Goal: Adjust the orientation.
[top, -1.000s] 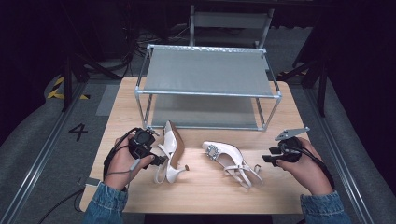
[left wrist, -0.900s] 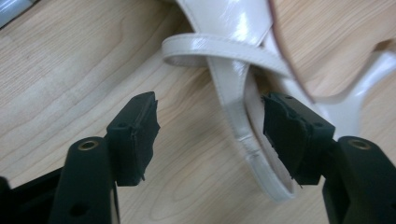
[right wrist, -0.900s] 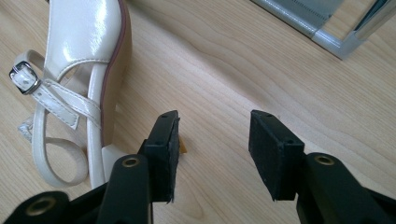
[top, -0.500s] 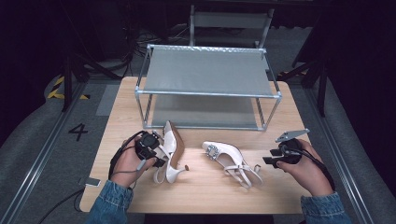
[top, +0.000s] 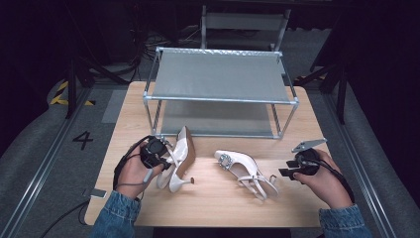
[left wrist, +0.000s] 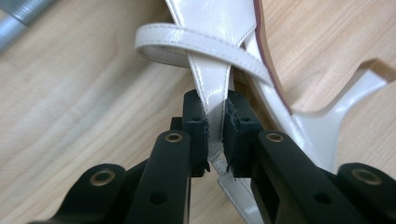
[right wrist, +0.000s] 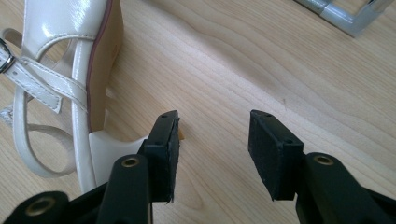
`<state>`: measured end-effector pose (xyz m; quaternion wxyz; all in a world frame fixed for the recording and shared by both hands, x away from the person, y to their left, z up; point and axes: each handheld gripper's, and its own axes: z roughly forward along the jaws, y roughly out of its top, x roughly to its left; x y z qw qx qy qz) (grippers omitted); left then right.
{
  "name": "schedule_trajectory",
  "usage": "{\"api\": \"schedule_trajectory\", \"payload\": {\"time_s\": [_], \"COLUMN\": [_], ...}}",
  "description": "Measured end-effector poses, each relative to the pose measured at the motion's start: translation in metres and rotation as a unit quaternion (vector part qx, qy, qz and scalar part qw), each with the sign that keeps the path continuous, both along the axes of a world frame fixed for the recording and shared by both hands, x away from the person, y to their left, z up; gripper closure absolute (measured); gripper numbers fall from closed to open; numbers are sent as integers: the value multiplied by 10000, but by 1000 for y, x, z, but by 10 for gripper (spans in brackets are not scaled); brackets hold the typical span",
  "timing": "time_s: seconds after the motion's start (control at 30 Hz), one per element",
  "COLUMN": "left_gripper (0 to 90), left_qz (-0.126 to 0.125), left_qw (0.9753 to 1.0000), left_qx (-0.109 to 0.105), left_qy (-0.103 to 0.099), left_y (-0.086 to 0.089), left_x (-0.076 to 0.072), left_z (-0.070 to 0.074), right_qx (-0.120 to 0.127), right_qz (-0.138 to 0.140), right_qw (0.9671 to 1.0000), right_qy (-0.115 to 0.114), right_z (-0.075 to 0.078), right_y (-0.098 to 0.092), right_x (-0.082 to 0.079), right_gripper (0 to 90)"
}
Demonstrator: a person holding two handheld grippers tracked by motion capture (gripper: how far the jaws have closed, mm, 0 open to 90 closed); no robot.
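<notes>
Two white high-heeled sandals lie on the wooden table [top: 208, 203]. The left sandal [top: 179, 159] rests on its side in front of the rack. My left gripper [top: 166, 161] is shut on its white heel strap [left wrist: 212, 88], which runs between the two jaws in the left gripper view. The right sandal [top: 245, 172], with a jewelled buckle, lies toe toward the rack. My right gripper [top: 283, 173] stands open just right of that sandal's heel [right wrist: 107, 149], nothing between its fingers [right wrist: 275, 154].
A two-tier metal shoe rack [top: 220, 91] with grey shelves stands at the back of the table. A rack corner joint [right wrist: 345, 14] shows in the right gripper view. A dark floor and rails surround the table.
My left gripper has moved right to the left sandal and closed on its strap. The right hand has stayed in place.
</notes>
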<state>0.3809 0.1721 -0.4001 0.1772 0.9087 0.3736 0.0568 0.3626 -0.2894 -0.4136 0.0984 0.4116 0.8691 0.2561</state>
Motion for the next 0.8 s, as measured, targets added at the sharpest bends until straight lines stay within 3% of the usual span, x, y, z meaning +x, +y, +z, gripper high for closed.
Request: {"api": "schedule_trajectory", "payload": {"time_s": [0.3,0.43,0.57,0.8], "left_gripper": [809,810,811,813], "left_qz": [-119,-312,-611,-986], "left_qw": [9993,9985,9967,9946], "left_qx": [84,170,276,76], "left_qy": [-333,-408,-457,-300], "left_y": [-7,-14,-28,-51], "left_x": [-5,-9,-14,-15], "left_z": [17,23,27,21], "right_qx": [33,35,28,38], "right_qz": [-55,-98,-108,-150], "right_qw": [10000,9999,9999,9999], "right_qy": [19,23,22,35], "right_z": [-1,-1,-1,-1], "right_y": [-3,-6,-7,-9], "right_x": [-2,-4,-5,-7], "right_gripper": [540,537,532,523]}}
